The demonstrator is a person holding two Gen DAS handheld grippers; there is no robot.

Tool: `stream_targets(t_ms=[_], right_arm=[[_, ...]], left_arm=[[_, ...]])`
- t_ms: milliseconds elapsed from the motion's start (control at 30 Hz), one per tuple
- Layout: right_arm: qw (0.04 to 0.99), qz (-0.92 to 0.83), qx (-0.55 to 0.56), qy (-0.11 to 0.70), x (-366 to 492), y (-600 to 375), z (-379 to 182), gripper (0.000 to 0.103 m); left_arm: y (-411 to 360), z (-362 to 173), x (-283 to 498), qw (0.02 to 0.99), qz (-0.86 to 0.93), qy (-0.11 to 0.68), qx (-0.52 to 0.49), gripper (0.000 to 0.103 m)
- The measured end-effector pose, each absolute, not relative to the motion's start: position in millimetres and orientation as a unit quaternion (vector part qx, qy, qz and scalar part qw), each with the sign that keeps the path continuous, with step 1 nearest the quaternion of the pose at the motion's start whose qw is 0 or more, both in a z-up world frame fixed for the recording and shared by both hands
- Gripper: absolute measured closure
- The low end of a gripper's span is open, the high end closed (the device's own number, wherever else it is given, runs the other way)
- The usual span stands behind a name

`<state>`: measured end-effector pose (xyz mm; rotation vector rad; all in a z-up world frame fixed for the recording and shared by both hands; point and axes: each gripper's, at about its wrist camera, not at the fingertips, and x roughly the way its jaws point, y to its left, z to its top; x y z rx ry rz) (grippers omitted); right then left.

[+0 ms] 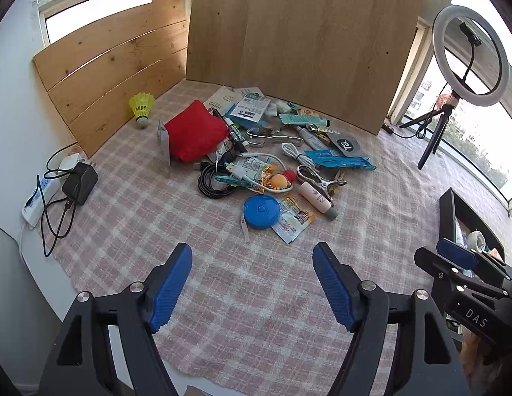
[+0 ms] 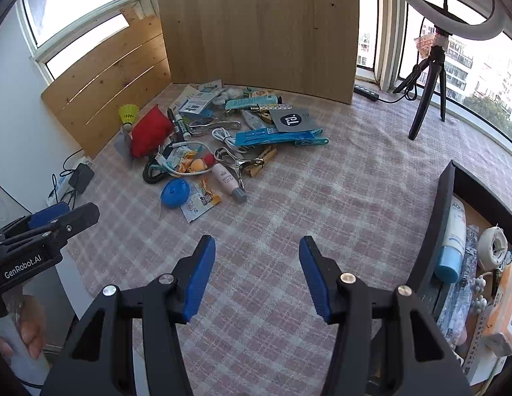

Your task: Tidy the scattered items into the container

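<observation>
A heap of small items lies on the pink checked cloth (image 1: 239, 297): a red pouch (image 1: 194, 133), a blue round tape measure (image 1: 261, 212), a snack packet (image 1: 293, 219), a pink tube (image 1: 317, 199), a black cable (image 1: 213, 183), metal clips (image 1: 313, 176), a yellow shuttlecock (image 1: 142, 107). The black container (image 2: 435, 231) at the right holds a blue-capped tube (image 2: 452, 244) and other things. My left gripper (image 1: 252, 257) is open and empty, short of the tape measure. My right gripper (image 2: 257, 247) is open and empty, left of the container.
Wooden boards (image 1: 298, 39) stand behind the heap. A ring light on a tripod (image 1: 467, 56) stands at the back right. A power strip with a black adapter (image 1: 79, 183) lies at the left edge of the cloth.
</observation>
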<state>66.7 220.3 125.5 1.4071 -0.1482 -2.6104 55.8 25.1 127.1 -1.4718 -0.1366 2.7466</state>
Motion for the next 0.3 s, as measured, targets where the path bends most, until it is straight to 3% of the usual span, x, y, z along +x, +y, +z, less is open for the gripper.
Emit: stream_targets(t_ms=[300], right_arm=[[0.081, -0.868, 0.487, -0.06, 63.7, 223.9, 116.0, 0.051]], left_arm=[[27.6, 127.0, 61.6, 0.014, 0.888, -0.04, -0.458, 0.029]])
